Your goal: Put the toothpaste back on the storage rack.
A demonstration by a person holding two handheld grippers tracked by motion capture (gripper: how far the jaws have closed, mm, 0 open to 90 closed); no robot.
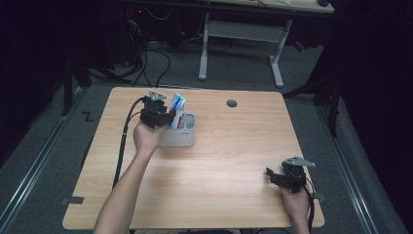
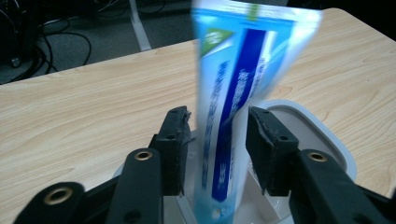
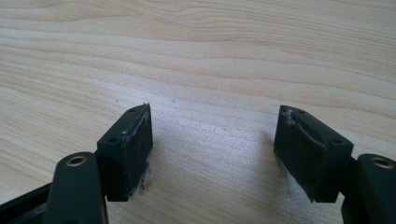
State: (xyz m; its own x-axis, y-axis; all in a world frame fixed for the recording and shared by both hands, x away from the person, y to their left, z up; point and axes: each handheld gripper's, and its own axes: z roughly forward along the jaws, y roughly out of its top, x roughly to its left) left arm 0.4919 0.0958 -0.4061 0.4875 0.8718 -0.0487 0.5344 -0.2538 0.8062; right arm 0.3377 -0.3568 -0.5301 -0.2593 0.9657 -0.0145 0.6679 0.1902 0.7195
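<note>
Wood table under my tongs: left gripper (image 2: 218,140) stands loose around the tube (image 2: 243,93) in the far-left holder (image 1: 182,139), right gripper (image 3: 215,149) wide and empty, so bumping the tube might tip it.

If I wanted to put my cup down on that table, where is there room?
Plenty. The whole middle of the table is bare, from the grey holder across to the right claw. The far right corner past the small round hole is free too. It is crowded only at the far left, where the left claw stands round the toothpaste tube in the holder.
</note>
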